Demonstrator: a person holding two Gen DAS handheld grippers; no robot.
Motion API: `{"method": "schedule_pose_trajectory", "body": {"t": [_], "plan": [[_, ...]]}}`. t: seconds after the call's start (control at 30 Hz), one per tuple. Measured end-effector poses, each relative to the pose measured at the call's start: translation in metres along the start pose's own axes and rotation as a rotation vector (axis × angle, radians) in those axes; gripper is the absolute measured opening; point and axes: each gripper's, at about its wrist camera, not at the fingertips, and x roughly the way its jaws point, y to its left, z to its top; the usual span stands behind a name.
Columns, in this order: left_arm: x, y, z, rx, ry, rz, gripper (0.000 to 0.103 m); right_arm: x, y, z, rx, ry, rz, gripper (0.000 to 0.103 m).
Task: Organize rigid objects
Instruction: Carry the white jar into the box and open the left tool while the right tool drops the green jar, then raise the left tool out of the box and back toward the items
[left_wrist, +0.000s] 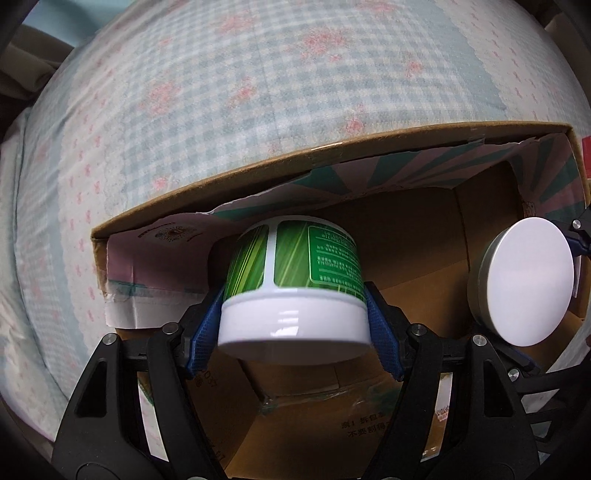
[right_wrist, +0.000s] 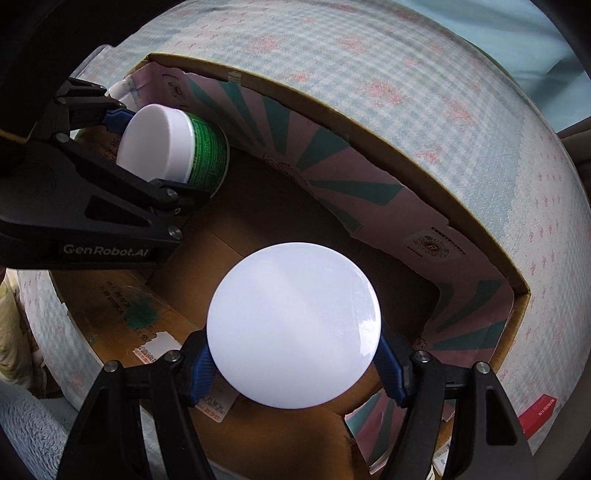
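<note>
Left gripper (left_wrist: 295, 325) clamped on green jar (left_wrist: 295, 258), right gripper (right_wrist: 293, 363) clamped on white disc (right_wrist: 293, 325), both above cardboard box (right_wrist: 369, 147).

Both my feeds bulge hard at the edges, with black corners around the fisheye circle. Soft daylight falls on the checked bedcover (left_wrist: 229, 110), which looks slightly out of focus. The inside of the cardboard box (left_wrist: 406, 236) sits in brown shadow. The white disc (right_wrist: 293, 325) is blown out, almost featureless, with faint streaks of glare. I see a sharp highlight on the tub's white lid (left_wrist: 295, 325), and its label reads crisp.
</note>
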Motion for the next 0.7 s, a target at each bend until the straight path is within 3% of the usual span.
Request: {"method": "schedule_pose_trajectory", "body": {"t": [0.07,0.1,0.13,0.17,0.2,0.33,0.7], "plan": [[-0.006,-0.001,0.001,0.006,-0.017,-0.007,0.069,-0.002,0.000,-0.001,-0.004,-0.016,-0.011,0.068],[-0.011,-0.001,0.001,0.009,-0.034,-0.007,0.074,-0.002,0.000,-0.002,-0.014,-0.022,-0.021,0.069],[-0.016,-0.002,0.001,0.013,-0.052,-0.006,0.098,-0.003,0.000,-0.002,-0.022,-0.023,-0.025,0.073],[-0.022,-0.001,0.001,0.015,-0.067,-0.013,0.102,-0.005,0.001,-0.003,-0.034,-0.024,-0.030,0.097],[-0.026,-0.001,0.002,0.014,-0.078,-0.023,0.103,-0.006,0.003,-0.004,-0.051,-0.024,-0.036,0.103],[-0.033,0.003,-0.001,0.005,-0.081,-0.039,0.103,-0.011,0.005,-0.005,-0.095,-0.050,-0.050,0.103],[-0.064,0.014,-0.013,-0.032,-0.136,-0.033,0.103,-0.041,0.010,-0.009,-0.050,-0.088,-0.072,0.103]]}}
